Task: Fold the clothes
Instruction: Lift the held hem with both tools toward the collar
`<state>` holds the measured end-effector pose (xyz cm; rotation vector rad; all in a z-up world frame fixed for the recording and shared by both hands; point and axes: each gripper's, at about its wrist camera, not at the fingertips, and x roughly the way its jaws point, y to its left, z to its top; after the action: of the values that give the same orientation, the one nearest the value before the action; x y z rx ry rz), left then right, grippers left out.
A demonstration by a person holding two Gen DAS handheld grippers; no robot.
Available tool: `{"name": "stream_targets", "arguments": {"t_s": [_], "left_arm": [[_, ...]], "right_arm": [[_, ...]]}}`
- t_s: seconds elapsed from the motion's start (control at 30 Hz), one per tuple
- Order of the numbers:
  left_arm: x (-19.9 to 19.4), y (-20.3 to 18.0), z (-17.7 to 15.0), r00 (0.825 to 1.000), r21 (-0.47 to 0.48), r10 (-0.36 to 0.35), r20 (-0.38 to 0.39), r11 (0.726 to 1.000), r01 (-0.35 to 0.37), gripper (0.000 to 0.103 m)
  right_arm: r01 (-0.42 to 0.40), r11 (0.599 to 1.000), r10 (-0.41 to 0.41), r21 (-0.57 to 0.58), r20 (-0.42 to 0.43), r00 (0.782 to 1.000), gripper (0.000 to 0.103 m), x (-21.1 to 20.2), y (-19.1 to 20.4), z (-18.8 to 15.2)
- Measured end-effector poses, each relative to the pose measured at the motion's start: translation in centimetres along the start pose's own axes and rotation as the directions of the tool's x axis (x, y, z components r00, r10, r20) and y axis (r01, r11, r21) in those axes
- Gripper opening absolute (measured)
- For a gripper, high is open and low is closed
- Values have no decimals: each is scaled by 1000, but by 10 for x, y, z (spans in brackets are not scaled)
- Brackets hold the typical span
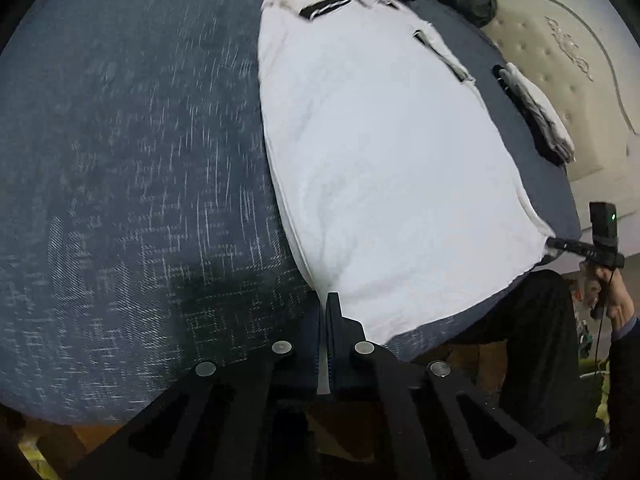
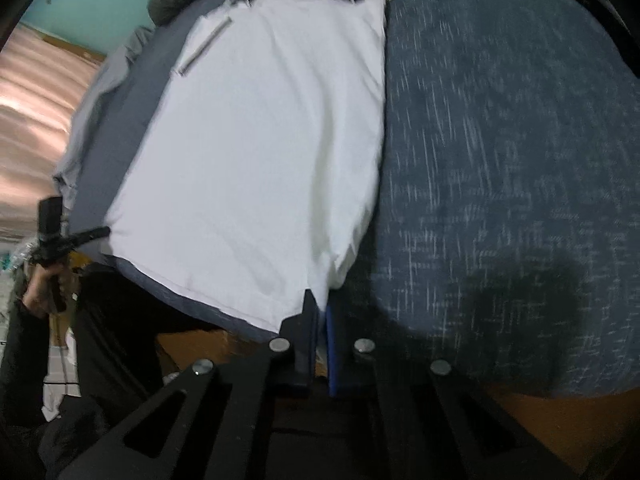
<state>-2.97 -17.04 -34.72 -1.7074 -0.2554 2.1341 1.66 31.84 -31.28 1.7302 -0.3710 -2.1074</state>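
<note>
Both the left gripper (image 1: 325, 300) and right gripper (image 2: 318, 300) are clamped on the white cotton polo shirt's (image 1: 384, 152) hem corners at the bed's (image 1: 132, 184) near edge, so I'd lift evenly and keep it taut.

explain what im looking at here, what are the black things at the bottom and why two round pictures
No robot here: a person holds a pair of black tongs in each hand, each with a wide-angle camera looking along its fingers, hence two round pictures. One is from the left tongs, the other from the right tongs. Each picture also shows the other tongs off to the side, gripped by a hand. A white shirt with dark trim lies flat on a dark blue bedspread, other clothes piled at its far end. Both tongs are closed, each pinching a near corner of the shirt's hem.
</note>
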Motion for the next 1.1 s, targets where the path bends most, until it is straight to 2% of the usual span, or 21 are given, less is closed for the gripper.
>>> {"name": "stream_targets", "arguments": {"t_s": [0.17,0.37,0.73,0.9,1.1], "left_arm": [[-19,-12,6,1000,38,-14,17,999,13,2],[-52,-10,0,999,74,4,44,997,-7,2],[-90,-16,-14,994,136,1,105,991,-16,2],[-100,-14,-27,994,149,-2,106,989,-14,2],[-111,-13,-43,994,164,-2,106,986,-15,2]], "right_arm": [[-25,999,27,-39,48,999,3,-28,9,4],[-57,997,62,-50,104,993,2,-56,9,-5],[-94,991,110,-99,168,980,2,-75,28,-9],[-103,990,117,-98,155,981,2,-75,29,-17],[-112,984,133,-140,153,979,2,-95,44,-27]]}}
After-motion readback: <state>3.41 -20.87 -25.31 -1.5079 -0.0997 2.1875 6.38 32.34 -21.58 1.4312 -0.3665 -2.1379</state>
